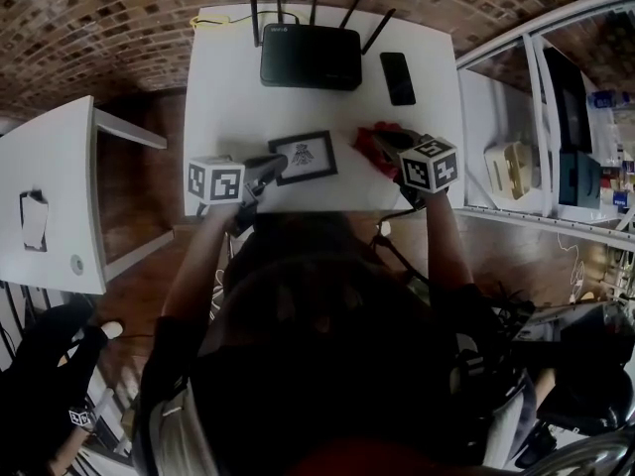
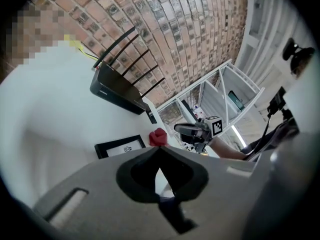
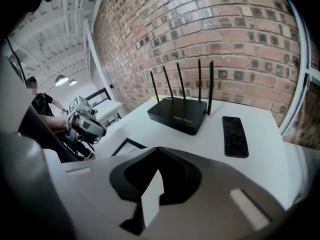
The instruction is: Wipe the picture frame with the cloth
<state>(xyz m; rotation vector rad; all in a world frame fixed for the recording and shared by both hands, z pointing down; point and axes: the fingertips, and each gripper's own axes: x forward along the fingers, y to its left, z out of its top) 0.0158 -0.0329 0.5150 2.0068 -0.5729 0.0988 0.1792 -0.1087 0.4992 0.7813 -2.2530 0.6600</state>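
The black picture frame (image 1: pixel 303 157) lies flat near the front edge of the white table (image 1: pixel 228 87); it also shows in the left gripper view (image 2: pixel 120 146) and partly in the right gripper view (image 3: pixel 127 145). A crumpled red cloth (image 1: pixel 372 139) (image 2: pixel 158 137) lies on the table just right of the frame. My left gripper (image 1: pixel 280 163) (image 2: pixel 159 148) is shut and empty at the frame's left edge. Over the cloth, my right gripper (image 1: pixel 385 141) (image 3: pixel 159 149) is shut too, with no cloth between its jaws.
A black router (image 1: pixel 311 58) with several antennas stands at the table's back, with a black phone (image 1: pixel 398 77) to its right. A white side table (image 1: pixel 50 196) stands on the left and white shelving (image 1: pixel 516 167) on the right. A brick wall is behind.
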